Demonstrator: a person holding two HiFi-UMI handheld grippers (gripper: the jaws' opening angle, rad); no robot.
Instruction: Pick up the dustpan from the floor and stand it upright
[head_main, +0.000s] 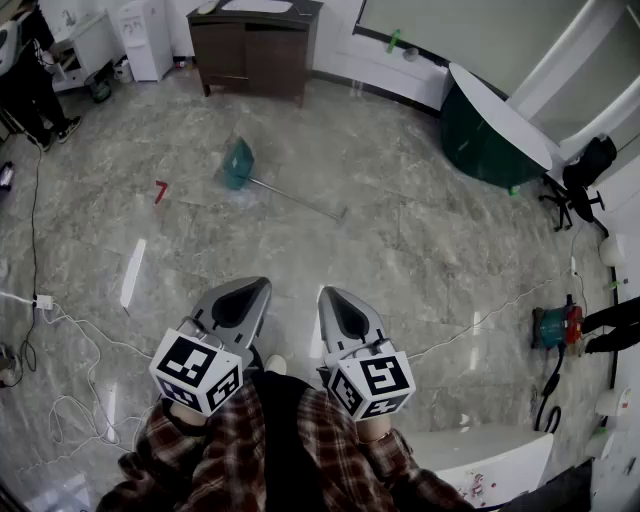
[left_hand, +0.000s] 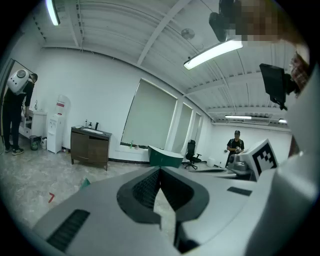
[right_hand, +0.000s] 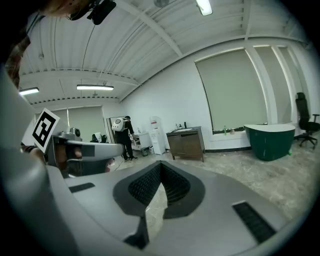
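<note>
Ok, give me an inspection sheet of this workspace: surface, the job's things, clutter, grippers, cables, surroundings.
Surface: glossy grey marble-look floor.
Job's things: green dustpan lying on the floor, its long handle flat, well ahead of both grippers.
Clutter: small red item; white strip.
Grippers: left gripper and right gripper both shut, empty, side by side.
Cables: white cables and power strip at left; a cable runs towards a teal machine at right.
Surroundings: brown cabinet, green white-topped counter, office chair, a person far left.
</note>
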